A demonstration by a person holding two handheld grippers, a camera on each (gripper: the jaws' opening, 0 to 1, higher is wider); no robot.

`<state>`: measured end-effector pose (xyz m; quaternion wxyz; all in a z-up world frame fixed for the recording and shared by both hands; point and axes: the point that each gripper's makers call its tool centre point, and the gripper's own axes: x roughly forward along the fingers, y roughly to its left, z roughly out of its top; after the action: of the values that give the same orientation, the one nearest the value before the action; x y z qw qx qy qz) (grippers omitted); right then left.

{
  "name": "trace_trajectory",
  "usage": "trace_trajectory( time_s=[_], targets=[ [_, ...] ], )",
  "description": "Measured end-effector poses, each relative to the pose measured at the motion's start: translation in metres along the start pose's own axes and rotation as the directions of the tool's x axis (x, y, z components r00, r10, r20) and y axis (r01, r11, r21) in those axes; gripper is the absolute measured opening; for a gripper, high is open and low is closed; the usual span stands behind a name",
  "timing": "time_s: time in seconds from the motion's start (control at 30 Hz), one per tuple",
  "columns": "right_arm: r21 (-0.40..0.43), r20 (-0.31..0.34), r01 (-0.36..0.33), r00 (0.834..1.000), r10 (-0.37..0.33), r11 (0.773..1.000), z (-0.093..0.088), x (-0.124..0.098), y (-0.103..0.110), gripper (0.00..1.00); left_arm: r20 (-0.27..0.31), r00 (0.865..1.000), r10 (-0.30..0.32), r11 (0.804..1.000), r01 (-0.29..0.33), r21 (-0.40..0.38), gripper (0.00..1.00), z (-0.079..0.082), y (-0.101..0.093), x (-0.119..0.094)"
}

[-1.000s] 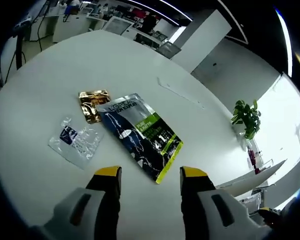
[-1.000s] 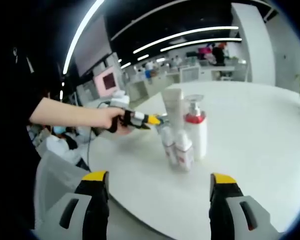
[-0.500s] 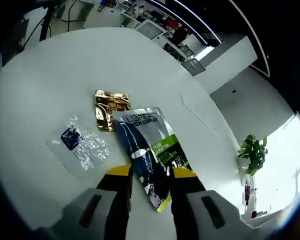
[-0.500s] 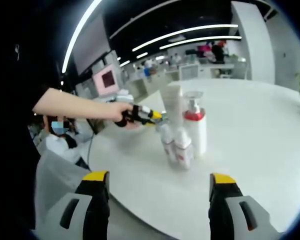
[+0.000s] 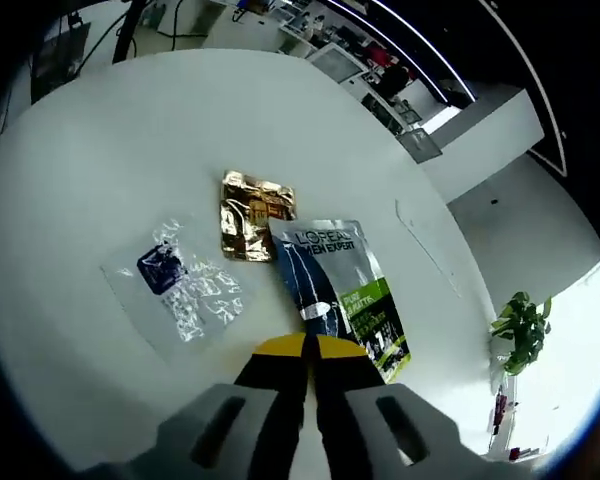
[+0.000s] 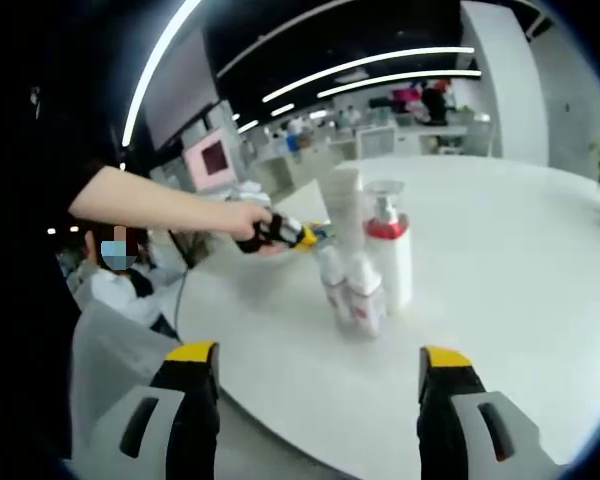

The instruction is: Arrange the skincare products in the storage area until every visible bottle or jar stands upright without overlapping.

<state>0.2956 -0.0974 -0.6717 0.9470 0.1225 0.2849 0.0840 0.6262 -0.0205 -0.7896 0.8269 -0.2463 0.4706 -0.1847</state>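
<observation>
Left hand-held gripper [image 5: 309, 347] now pinched on L'Oréal sachet [image 5: 338, 296], jaws wide a second ago; right hand-held gripper [image 6: 315, 352] still spread before upright bottles [image 6: 365, 265] on white surface [image 6: 500, 270].

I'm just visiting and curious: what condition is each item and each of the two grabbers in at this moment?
left gripper: shut on the L'Oreal sachet
L'Oreal sachet: flat on the table, near edge pinched
gold sachet: lying flat
clear sachet: lying flat
right gripper: open, holding nothing
pump bottle: upright
tall tube: upright
two small bottles: upright, close together
</observation>
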Motion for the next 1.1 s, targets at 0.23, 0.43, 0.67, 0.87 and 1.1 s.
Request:
trace_trajectory(
  time_s=[0.23,0.43,0.67,0.87,1.1],
  targets=[
    [0.002,0.0,0.0,1.0,0.0,1.0,0.0,0.0,0.0,0.84,-0.004,0.999,-0.037,0.99,0.037,0.138,0.03,-0.001,-0.005,-0.008],
    [-0.005,-0.01,-0.009,1.0,0.009,1.0,-0.001,0.001,0.002,0.84,0.005,0.998,-0.069,0.98,0.067,0.187,0.03,0.01,-0.009,-0.019],
    [-0.012,-0.015,-0.021,1.0,0.021,1.0,-0.002,0.002,0.004,0.84,-0.013,0.992,-0.124,0.97,0.124,0.209,0.03,0.011,-0.016,-0.034],
    [-0.025,-0.02,-0.036,0.999,0.035,0.999,-0.002,0.002,0.008,0.85,-0.031,0.985,-0.169,0.932,0.17,0.321,0.03,0.011,-0.018,-0.054],
    [-0.022,-0.013,-0.084,0.996,0.084,0.996,0.001,0.003,0.017,0.85,-0.05,0.968,-0.247,0.886,0.247,0.394,0.03,0.014,-0.024,-0.084]
  ],
)
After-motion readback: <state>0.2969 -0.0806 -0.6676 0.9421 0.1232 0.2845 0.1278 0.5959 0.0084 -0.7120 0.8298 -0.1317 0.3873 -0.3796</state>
